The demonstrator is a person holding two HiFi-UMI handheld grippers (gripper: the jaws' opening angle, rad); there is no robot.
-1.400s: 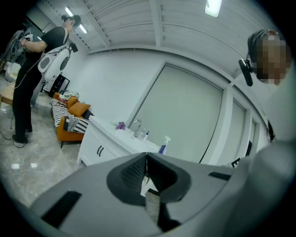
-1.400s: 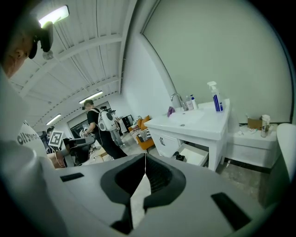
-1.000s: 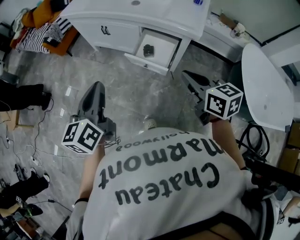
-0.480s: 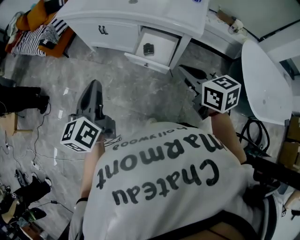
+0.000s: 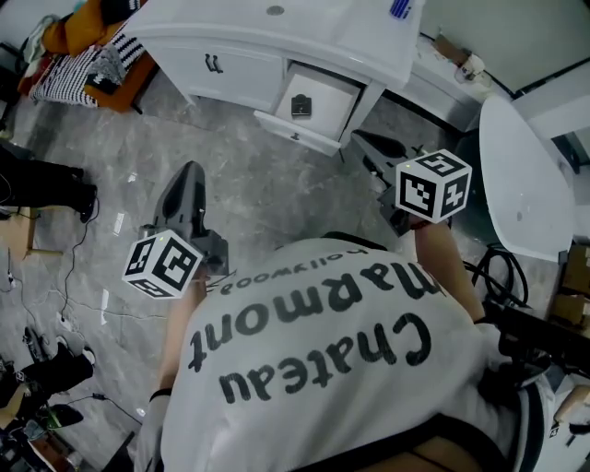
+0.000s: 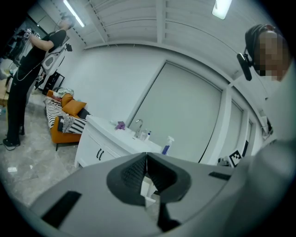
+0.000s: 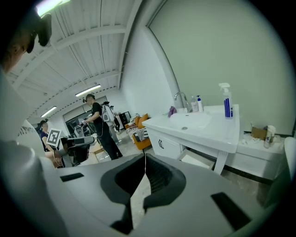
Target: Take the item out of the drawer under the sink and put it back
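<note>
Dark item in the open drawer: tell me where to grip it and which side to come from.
Grip the dark item across its outer edges, coming down from above. It lies low inside the open drawer, whose walls block the sides; the drawer is pulled out from under the vanity top, leaving the item uncovered. Its finer shape is too small to tell.

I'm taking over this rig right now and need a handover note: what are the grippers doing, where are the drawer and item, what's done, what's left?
Left gripper: shut, empty, over the floor, short of the sink.
Right gripper: shut, empty, nearer the drawer.
Drawer: open under the sink; a dark item lies inside.
Done: drawer is open.
Left: neither gripper holds the item. Whether it has already been out and back can't be told. If not, lift it out and put it back.
</note>
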